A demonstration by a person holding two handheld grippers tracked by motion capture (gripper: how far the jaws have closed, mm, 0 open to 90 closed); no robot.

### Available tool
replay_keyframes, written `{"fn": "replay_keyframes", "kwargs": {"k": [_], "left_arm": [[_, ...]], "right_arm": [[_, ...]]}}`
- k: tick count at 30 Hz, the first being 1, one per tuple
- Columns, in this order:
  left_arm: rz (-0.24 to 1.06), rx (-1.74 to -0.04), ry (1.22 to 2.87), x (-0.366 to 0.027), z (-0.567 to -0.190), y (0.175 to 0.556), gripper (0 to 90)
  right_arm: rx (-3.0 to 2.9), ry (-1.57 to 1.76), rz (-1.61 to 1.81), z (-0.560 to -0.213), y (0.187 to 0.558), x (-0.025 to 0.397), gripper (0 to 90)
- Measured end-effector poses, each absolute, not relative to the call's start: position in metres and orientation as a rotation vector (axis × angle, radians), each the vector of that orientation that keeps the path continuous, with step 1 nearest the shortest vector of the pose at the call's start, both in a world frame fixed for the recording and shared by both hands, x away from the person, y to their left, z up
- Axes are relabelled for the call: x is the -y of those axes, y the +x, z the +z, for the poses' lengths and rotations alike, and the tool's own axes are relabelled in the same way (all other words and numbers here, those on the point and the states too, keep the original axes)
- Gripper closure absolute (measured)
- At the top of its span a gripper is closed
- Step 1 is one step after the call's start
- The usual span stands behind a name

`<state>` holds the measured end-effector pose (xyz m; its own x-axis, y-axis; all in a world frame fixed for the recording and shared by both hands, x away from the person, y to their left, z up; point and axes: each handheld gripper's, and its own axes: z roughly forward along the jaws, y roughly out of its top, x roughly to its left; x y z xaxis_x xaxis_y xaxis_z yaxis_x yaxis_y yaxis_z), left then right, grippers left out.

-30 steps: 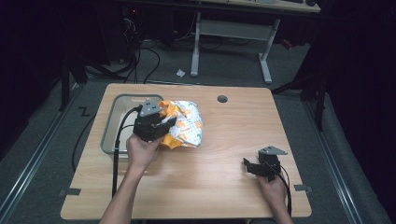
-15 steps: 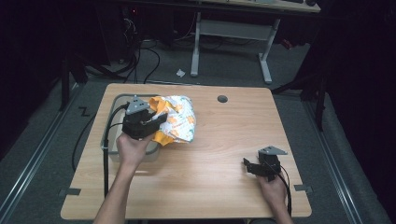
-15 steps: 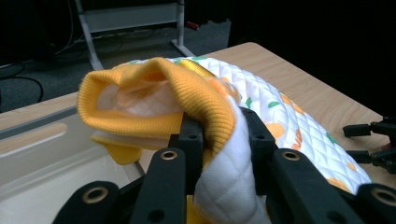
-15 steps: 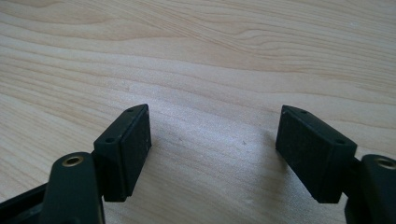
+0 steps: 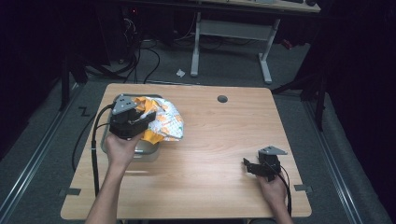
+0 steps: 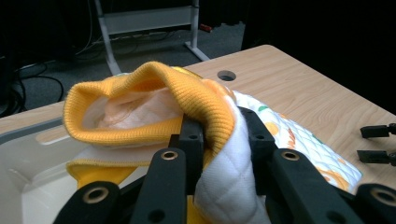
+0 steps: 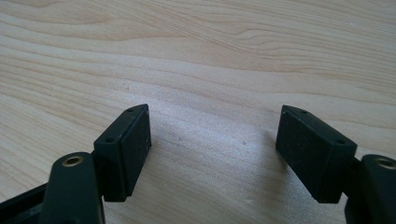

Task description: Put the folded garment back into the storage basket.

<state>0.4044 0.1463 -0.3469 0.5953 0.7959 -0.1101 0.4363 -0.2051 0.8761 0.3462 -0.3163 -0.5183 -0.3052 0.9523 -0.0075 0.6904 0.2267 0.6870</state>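
Your left gripper (image 5: 140, 122) sits at the bench's (image 5: 210, 186) left side, over a grey tray (image 5: 144, 153) near the left edge. Its jaws are pinching a quilted garment (image 5: 163, 121), white with orange prints and an orange ribbed cuff (image 6: 187, 93); the fabric is bunched between the jaws in the left gripper view. The garment hangs partly over the tray and partly drapes onto the bench just right of it. A round hole (image 5: 222, 99) in the bench sits farther right, near the far edge. Your right gripper (image 5: 250, 166) rests low at the bench's right front, well apart from the garment, jaws spread wide with bare wood between them.
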Motion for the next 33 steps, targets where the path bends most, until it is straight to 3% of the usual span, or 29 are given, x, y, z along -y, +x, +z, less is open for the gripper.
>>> {"fn": "replay_keyframes", "kwargs": {"k": [33], "left_arm": [[0.460, -1.116, 1.863, -0.187, -0.374, 0.431, 74.4]], "right_arm": [[-2.078, 1.511, 0.820, -0.518, 0.346, 0.316, 26.7]]}}
